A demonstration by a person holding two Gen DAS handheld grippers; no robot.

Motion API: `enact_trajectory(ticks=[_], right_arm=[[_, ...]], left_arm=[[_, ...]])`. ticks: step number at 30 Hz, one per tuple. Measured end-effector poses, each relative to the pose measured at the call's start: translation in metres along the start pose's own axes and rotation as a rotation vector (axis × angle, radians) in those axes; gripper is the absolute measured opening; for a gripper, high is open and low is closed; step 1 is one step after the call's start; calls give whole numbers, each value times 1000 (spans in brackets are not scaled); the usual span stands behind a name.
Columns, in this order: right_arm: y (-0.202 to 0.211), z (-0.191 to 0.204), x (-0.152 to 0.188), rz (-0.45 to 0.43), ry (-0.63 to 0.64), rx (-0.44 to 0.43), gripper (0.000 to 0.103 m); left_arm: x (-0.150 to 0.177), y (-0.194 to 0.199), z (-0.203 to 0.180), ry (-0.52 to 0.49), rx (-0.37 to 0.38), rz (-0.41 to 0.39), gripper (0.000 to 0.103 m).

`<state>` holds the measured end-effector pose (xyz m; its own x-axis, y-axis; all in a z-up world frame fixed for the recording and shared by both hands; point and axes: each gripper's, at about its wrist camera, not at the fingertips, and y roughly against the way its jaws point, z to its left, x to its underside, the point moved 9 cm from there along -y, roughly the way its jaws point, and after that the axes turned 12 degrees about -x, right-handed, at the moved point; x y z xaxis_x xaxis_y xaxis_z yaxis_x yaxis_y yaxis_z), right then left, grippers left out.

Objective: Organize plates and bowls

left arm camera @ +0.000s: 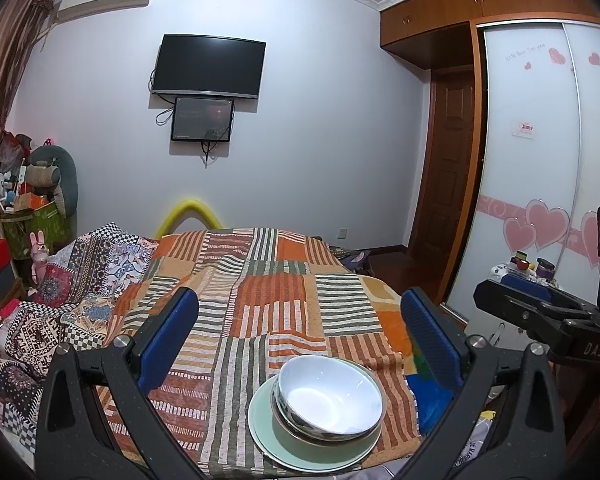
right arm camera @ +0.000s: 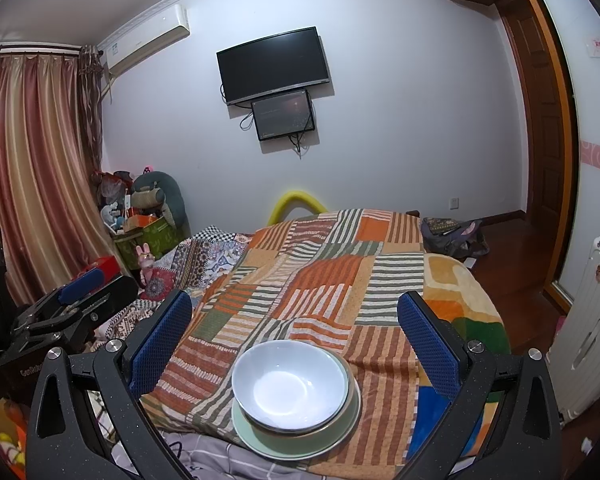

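Both grippers released, jaws wide: left gripper (left arm camera: 300, 336), right gripper (right arm camera: 294, 334). White bowl (left arm camera: 330, 394) stacked in another bowl on green plate (left arm camera: 300, 446), lower centre, on striped blanket (left arm camera: 260, 292).

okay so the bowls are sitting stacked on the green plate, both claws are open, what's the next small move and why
Probably hold both claws back and do nothing more. The white bowl sits nested in a second bowl on the green plate, and the left claw and right claw hang open, touching nothing, so the stack looks finished.
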<state>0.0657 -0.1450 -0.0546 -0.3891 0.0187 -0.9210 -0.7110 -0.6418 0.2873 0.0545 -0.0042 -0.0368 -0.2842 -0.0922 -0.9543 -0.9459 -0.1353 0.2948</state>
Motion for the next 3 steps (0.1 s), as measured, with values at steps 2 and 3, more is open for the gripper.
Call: enact_trajectory(ticks=[2,3], right_arm=[[0,1,0,1,1,1,102],[0,1,1,1,1,1,102]], left_arm=[[0,0,1,2,0,2,103],[0,-1,1,5,-2,4,103]])
